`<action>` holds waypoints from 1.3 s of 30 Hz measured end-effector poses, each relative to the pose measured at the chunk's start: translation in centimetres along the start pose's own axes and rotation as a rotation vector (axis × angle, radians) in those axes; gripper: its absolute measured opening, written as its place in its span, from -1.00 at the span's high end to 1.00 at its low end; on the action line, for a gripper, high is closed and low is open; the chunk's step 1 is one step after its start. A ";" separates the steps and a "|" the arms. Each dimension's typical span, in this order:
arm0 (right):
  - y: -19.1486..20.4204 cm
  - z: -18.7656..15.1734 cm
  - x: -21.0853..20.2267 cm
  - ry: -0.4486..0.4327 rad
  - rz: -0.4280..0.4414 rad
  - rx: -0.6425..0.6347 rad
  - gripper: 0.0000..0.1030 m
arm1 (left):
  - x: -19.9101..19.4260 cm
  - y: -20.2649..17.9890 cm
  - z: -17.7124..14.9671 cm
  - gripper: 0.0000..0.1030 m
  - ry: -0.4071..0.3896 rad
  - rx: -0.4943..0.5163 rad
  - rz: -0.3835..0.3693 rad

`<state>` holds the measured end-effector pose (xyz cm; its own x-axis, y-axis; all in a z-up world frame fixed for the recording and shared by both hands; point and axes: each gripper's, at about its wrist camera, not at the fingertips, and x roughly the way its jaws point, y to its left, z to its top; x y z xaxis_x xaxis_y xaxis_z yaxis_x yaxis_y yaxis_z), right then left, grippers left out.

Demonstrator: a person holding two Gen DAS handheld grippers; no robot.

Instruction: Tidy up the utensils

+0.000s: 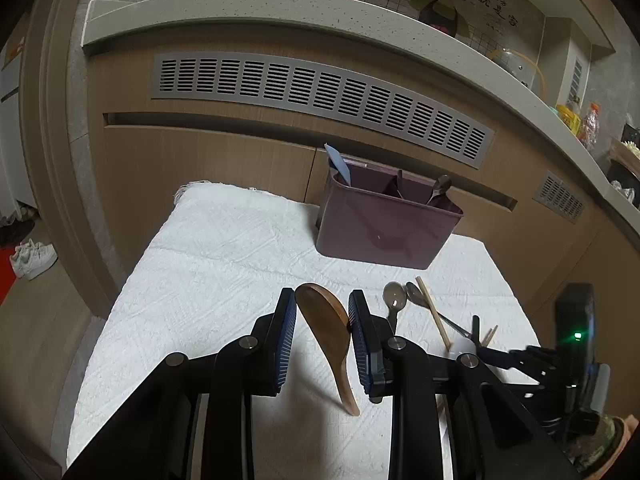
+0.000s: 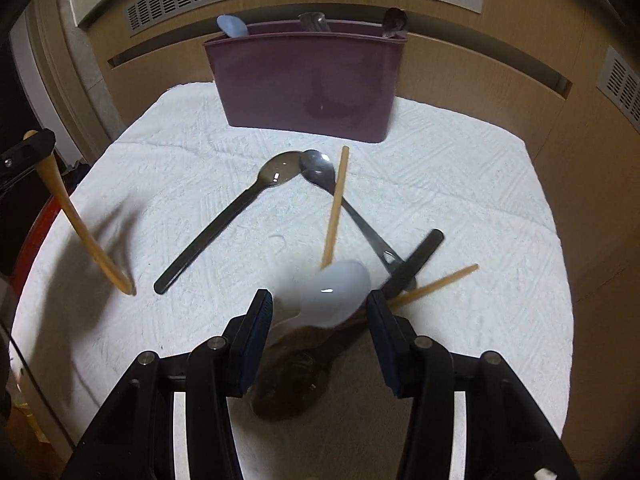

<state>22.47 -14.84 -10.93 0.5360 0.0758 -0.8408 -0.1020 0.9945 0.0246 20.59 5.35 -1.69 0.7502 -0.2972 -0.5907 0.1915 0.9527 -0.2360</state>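
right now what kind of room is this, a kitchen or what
Probably a home kitchen or dining nook. A purple utensil caddy stands on a white towel strewn with spoons and chopsticks, a stone-look counter ledge runs above wood-grain cabinets, and packaged snacks sit along it.

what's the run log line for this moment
left hand-held gripper: shut on wooden spoon | right hand-held gripper: around white spoon, grip unclear | purple caddy: ahead
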 end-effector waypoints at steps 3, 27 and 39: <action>1.2 0.5 0.7 0.001 -0.005 -0.035 0.15 | 0.2 0.6 -0.1 0.46 0.012 -0.016 -0.007; 1.7 1.1 0.0 -0.061 -0.023 -0.115 0.33 | 5.0 3.4 -0.2 0.57 0.201 -0.087 0.040; -0.5 0.6 -0.2 -0.096 0.022 -0.073 0.33 | 14.8 1.5 0.4 0.15 0.376 -0.137 0.249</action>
<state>22.96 -15.31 -10.47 0.6105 0.1074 -0.7847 -0.1730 0.9849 0.0002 32.23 2.46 -10.47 0.4770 -0.0877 -0.8745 -0.0694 0.9881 -0.1370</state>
